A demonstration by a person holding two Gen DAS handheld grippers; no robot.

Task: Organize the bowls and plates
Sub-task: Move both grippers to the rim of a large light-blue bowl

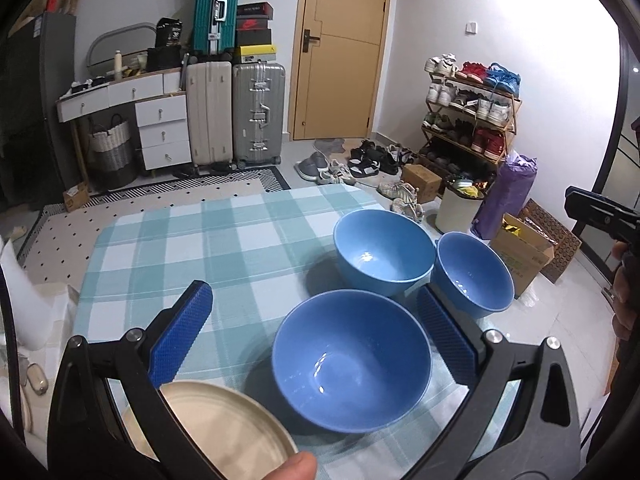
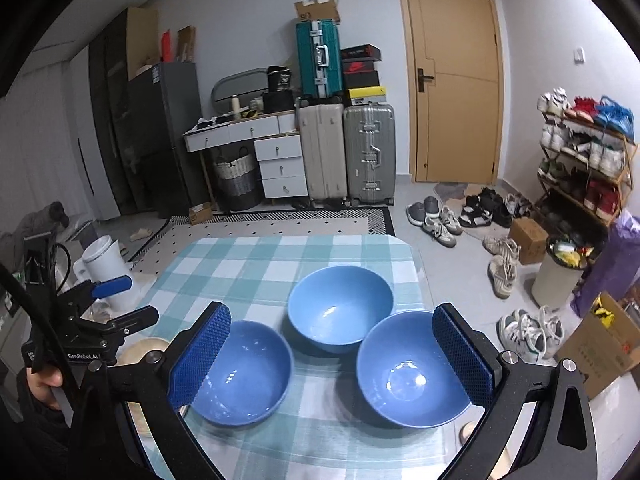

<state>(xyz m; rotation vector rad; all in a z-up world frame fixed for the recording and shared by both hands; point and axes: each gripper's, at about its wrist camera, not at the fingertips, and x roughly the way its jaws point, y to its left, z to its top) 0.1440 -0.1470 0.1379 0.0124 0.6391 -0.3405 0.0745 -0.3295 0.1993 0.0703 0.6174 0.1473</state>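
Observation:
Three blue bowls stand upright and apart on a checked tablecloth (image 2: 256,264). In the left wrist view they are a near bowl (image 1: 352,360), a far bowl (image 1: 384,250) and a right bowl (image 1: 474,274). A beige plate (image 1: 218,426) lies at the near left under my left finger. My left gripper (image 1: 316,322) is open and empty, above the near bowl. In the right wrist view the bowls are left (image 2: 244,372), far (image 2: 340,306) and right (image 2: 412,368). My right gripper (image 2: 332,340) is open and empty above them. The beige plate (image 2: 140,350) shows partly at left.
The table's right edge drops to a tiled floor with shoes (image 2: 502,268), a bin (image 2: 560,272) and cardboard boxes (image 2: 600,352). A white jug (image 2: 106,268) stands left of the table. Suitcases (image 2: 348,152), drawers and a door are far behind.

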